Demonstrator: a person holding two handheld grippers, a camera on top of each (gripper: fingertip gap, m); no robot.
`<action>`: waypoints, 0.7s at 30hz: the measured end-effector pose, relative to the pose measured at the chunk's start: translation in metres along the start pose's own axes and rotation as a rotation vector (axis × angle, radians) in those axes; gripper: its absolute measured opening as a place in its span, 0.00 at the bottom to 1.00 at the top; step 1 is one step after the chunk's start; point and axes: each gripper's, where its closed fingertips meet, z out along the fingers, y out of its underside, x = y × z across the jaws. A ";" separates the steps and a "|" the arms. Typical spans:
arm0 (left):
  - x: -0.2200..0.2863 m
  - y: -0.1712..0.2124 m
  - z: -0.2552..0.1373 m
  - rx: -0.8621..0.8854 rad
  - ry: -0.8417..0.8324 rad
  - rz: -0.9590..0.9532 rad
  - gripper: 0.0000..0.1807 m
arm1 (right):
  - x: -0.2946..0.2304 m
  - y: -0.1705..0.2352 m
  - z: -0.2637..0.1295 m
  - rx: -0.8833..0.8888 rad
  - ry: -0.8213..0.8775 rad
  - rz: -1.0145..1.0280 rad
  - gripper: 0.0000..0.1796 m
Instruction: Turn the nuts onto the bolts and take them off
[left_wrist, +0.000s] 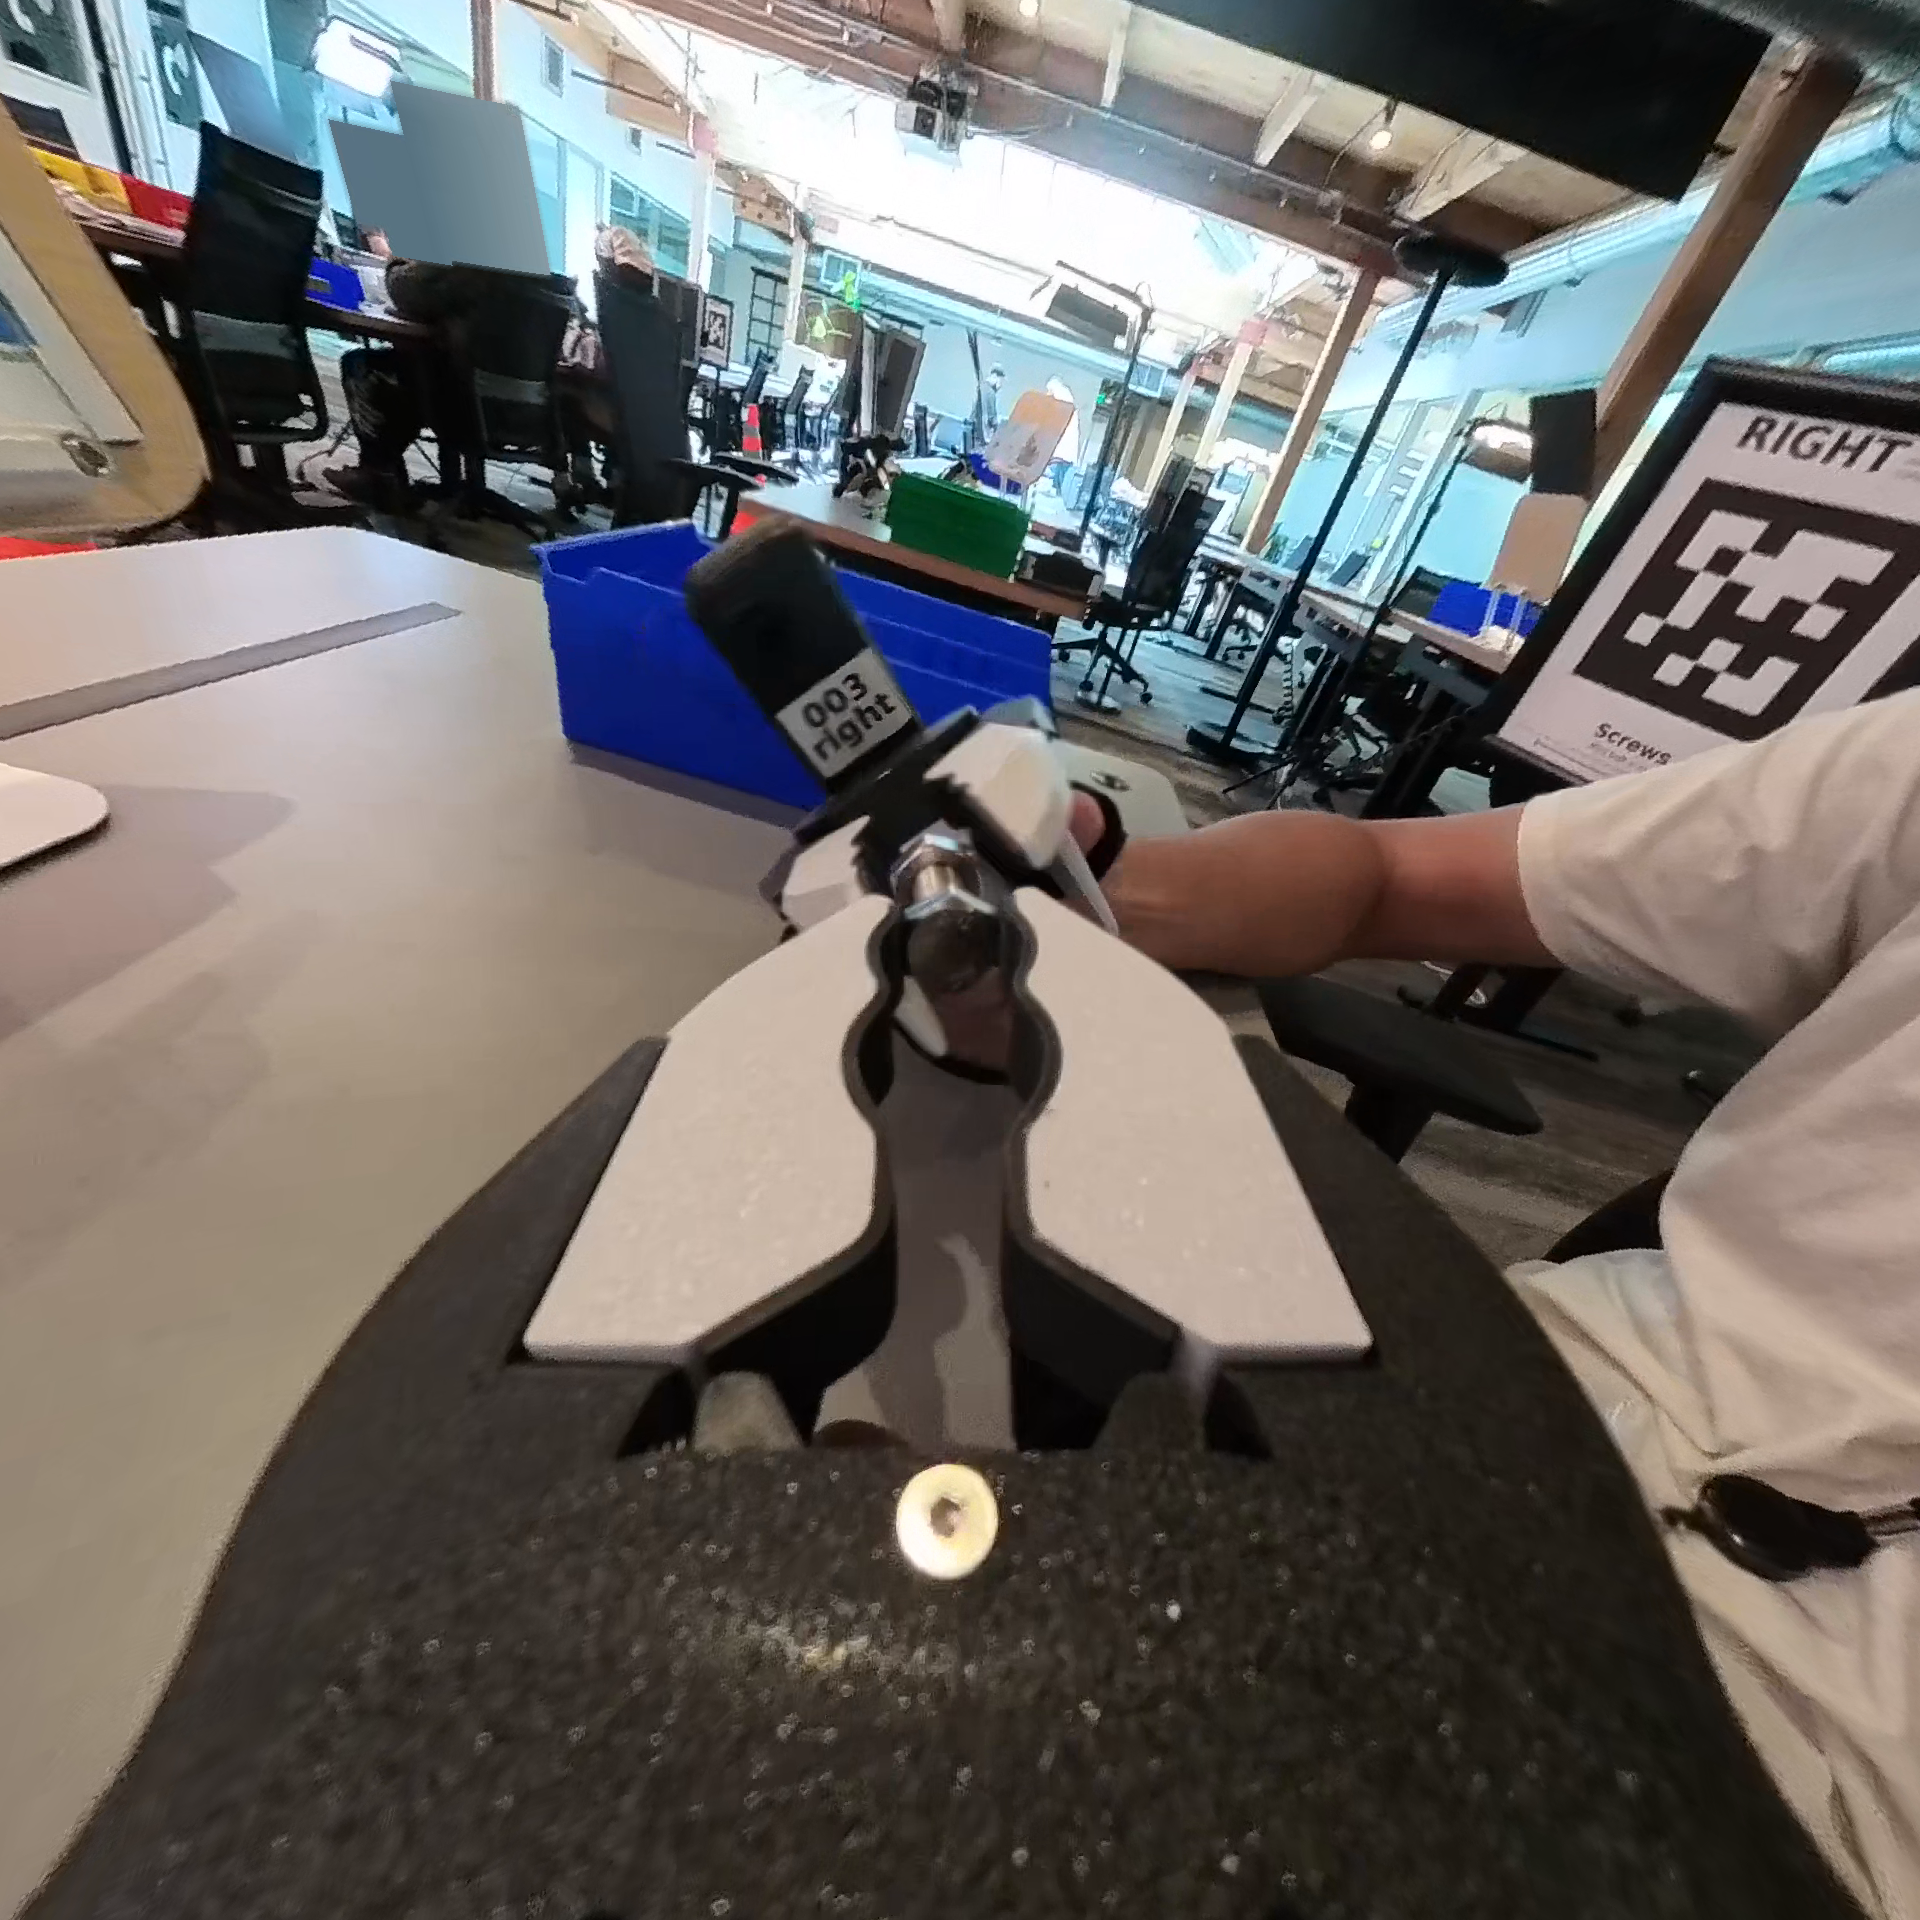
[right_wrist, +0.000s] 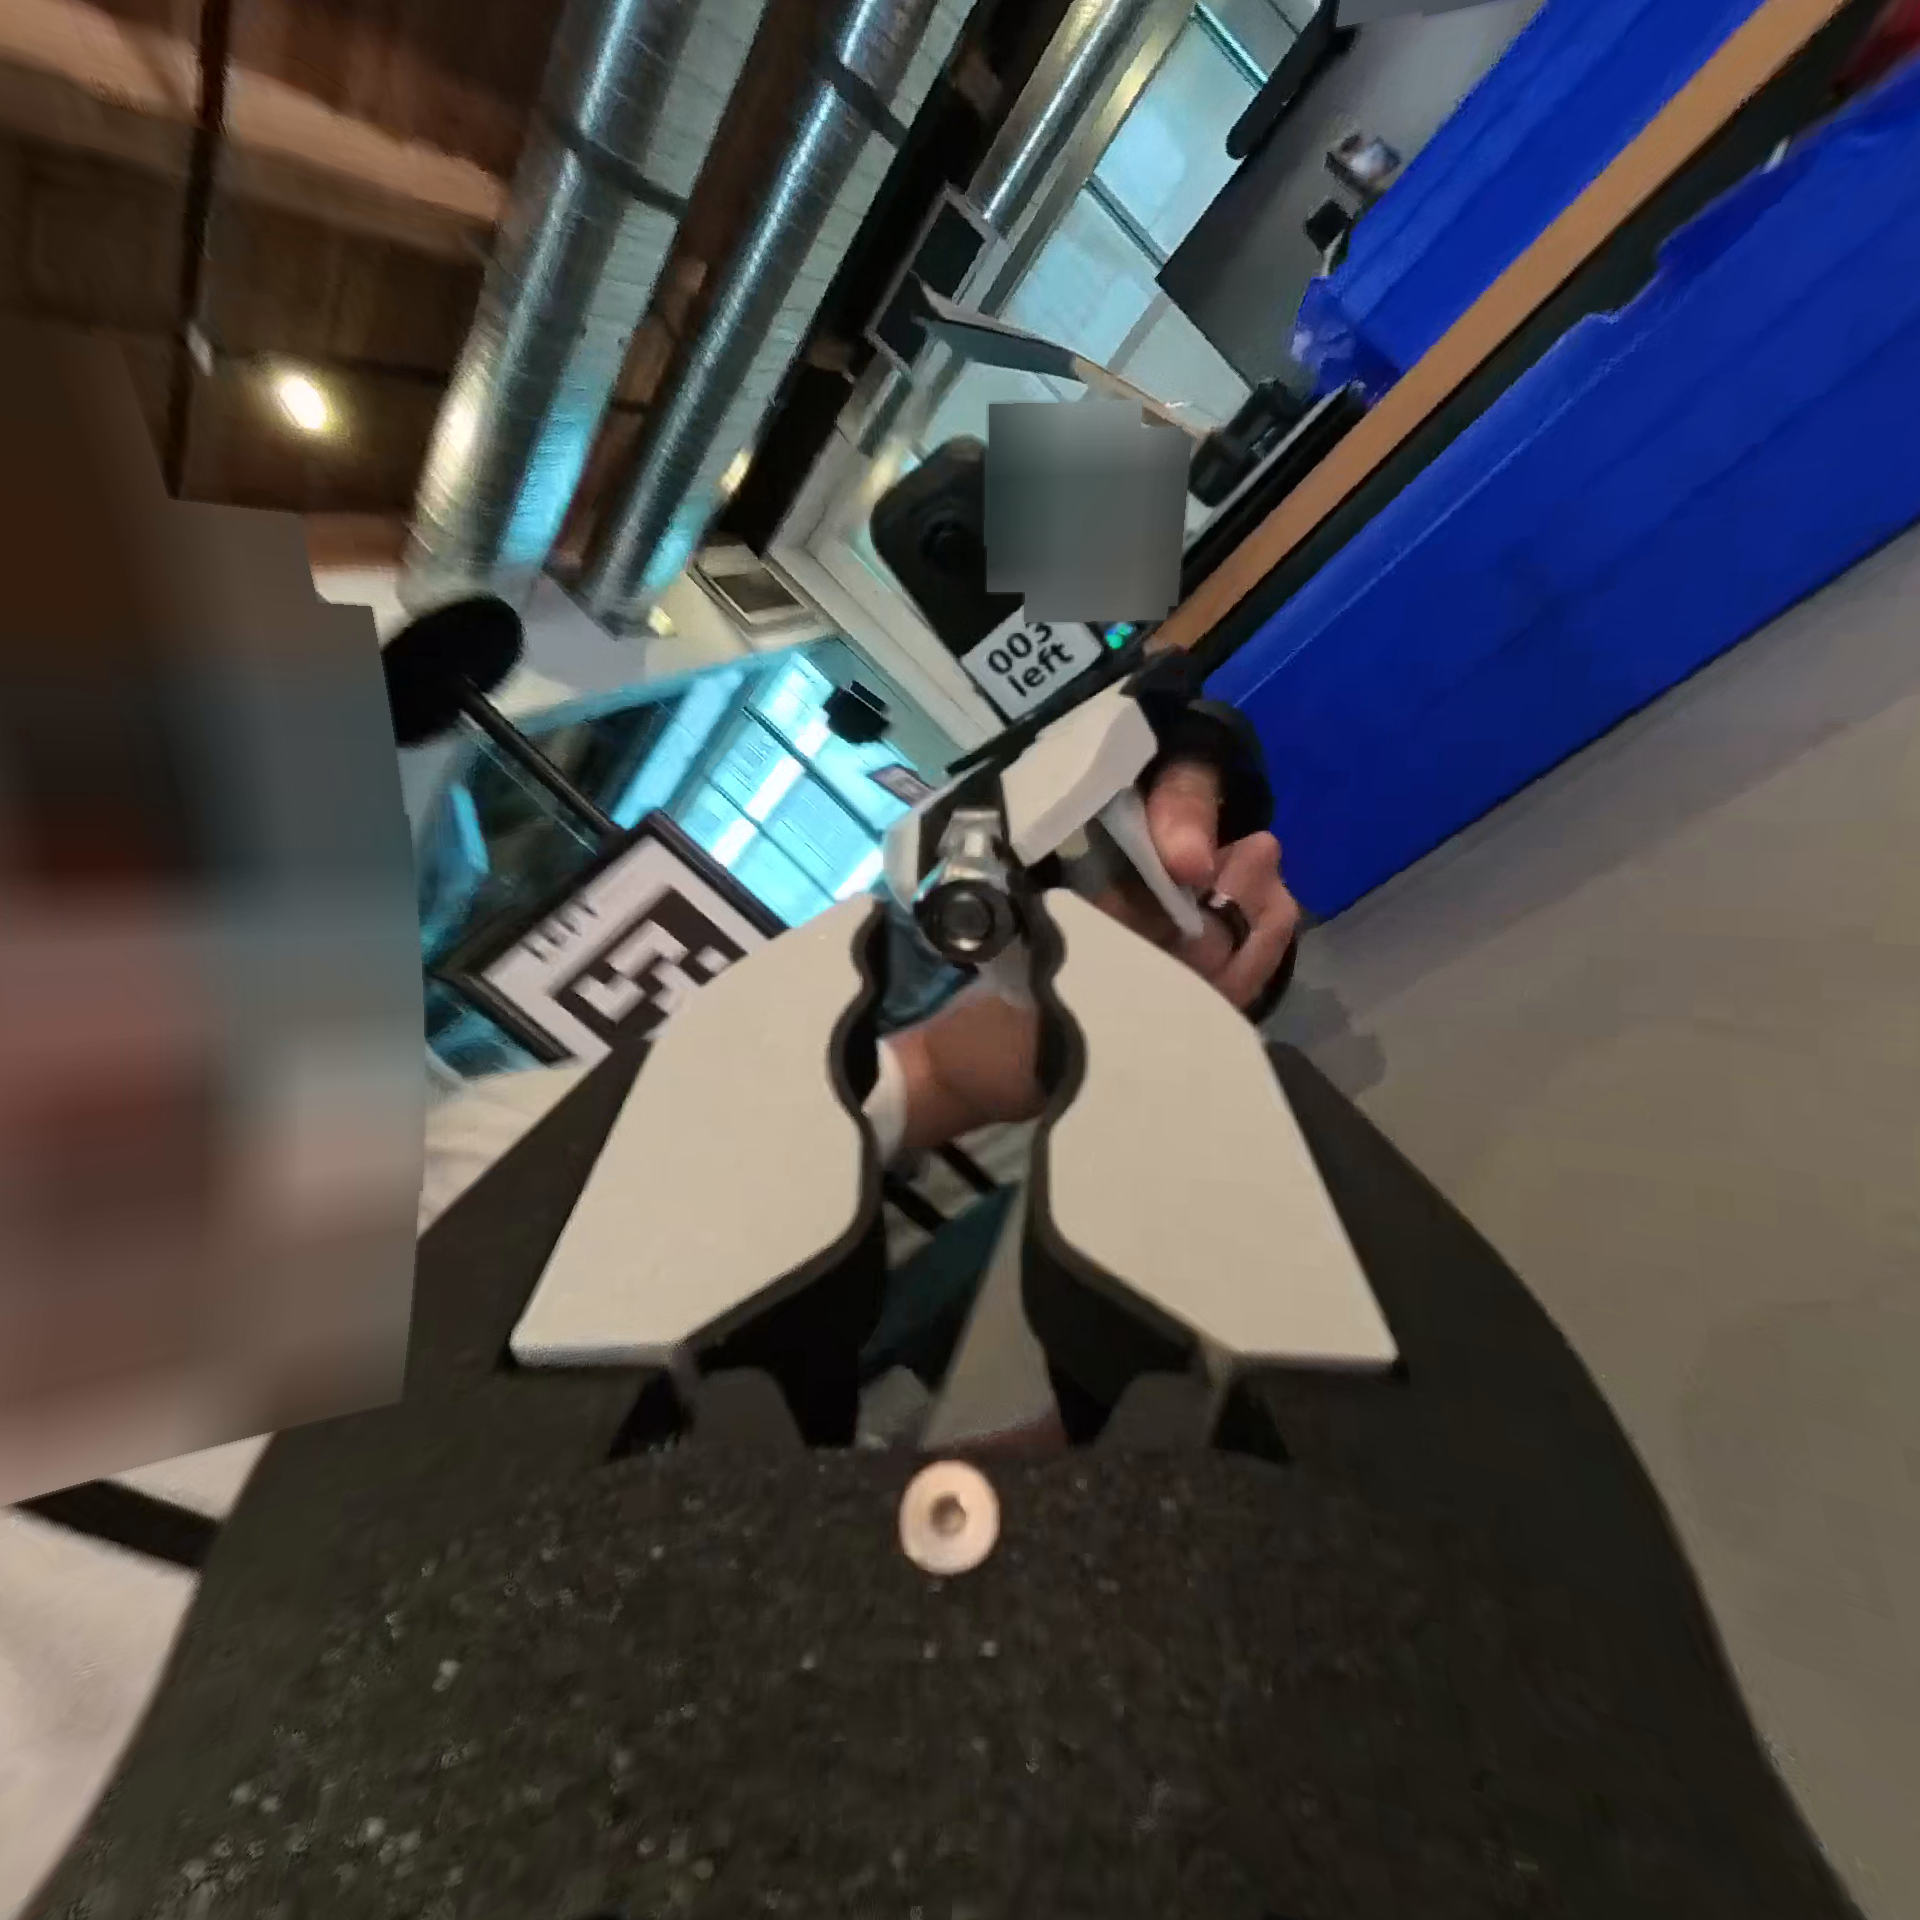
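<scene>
Left gripper (left_wrist: 951, 940) clamped on the nut (left_wrist: 948, 906), held up off the grey table (left_wrist: 312, 935). Right gripper (right_wrist: 961, 920) clamped on the bolt (right_wrist: 964, 914) head. Nut sits on the bolt between both tips.

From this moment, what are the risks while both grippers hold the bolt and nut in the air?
1. The left gripper and right gripper meet tip to tip on one small bolt, above the table edge. If either grip slips, it may fall to the floor.
2. The nut sits at the very fingertips, so twisting might push it out.
3. If the grippers are not in line, the thread may jam.
</scene>
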 end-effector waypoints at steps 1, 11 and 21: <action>0.000 -0.002 -0.001 0.010 0.001 -0.005 0.09 | 0.002 0.003 0.000 -0.034 0.050 -0.097 0.21; 0.008 -0.005 -0.006 0.048 0.157 -0.161 0.09 | 0.009 0.010 -0.015 -0.491 0.736 -1.904 0.22; 0.020 0.010 0.000 -0.013 0.271 -0.221 0.09 | 0.000 0.017 -0.005 -0.488 0.740 -2.137 0.17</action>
